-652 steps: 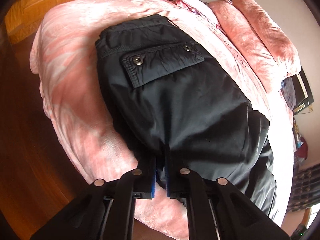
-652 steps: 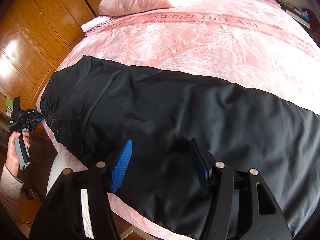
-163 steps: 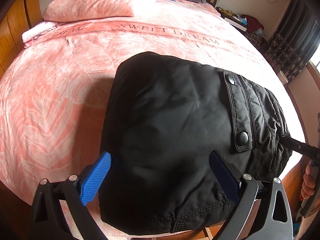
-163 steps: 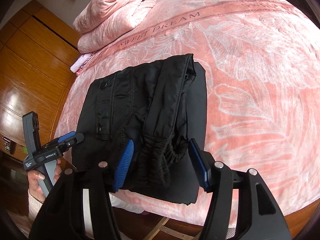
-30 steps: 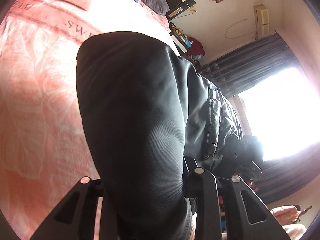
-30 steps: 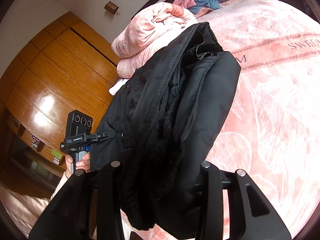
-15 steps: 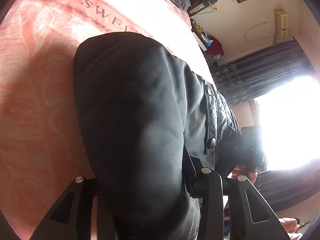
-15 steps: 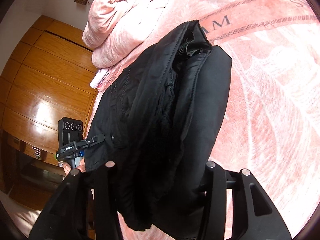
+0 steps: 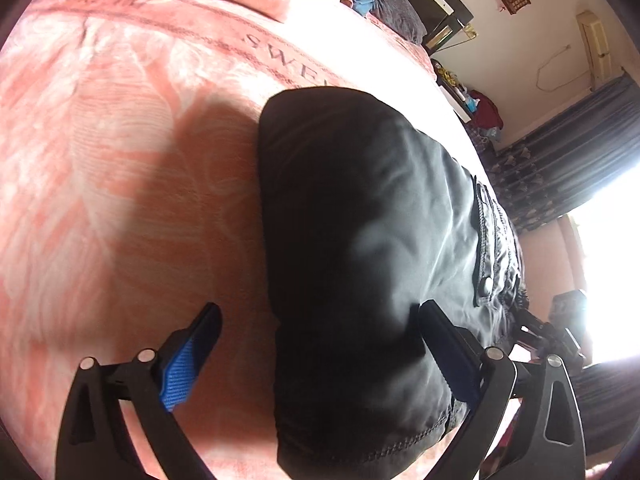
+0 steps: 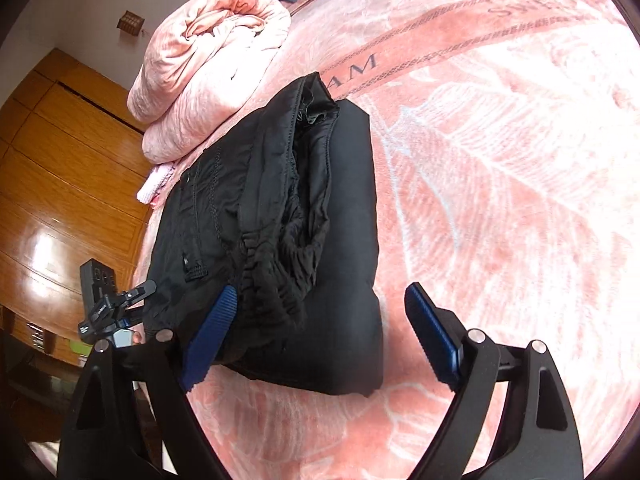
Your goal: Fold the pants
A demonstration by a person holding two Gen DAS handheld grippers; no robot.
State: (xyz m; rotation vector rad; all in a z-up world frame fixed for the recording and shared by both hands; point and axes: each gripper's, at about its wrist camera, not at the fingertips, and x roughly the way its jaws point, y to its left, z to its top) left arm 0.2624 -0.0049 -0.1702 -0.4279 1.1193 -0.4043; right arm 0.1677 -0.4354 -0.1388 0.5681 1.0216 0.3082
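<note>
The black pants [image 9: 360, 260] lie folded in a thick bundle on the pink bed [image 9: 100, 160]. In the right wrist view the pants [image 10: 340, 272] show their elastic waistband and a snap pocket flap on top. My left gripper [image 9: 320, 332] is open, its blue pads on either side of the bundle's near end, not gripping. My right gripper [image 10: 320, 320] is open at the waistband end, one pad beside the gathered waistband, the other over the blanket. The left gripper also shows in the right wrist view [image 10: 116, 308], at the bundle's far-left side.
A rolled pink quilt [image 10: 208, 68] lies at the head of the bed beyond the pants. Wooden wardrobe doors [image 10: 60, 168] stand left of the bed. A dark curtain [image 9: 568, 148] and a bright window are on the far side. A nightstand with clutter [image 9: 472, 96] stands by the headboard.
Both grippers have opened and let go of the folded pants. The bundle, held up off the bed half a second ago, now rests on the blanket.
</note>
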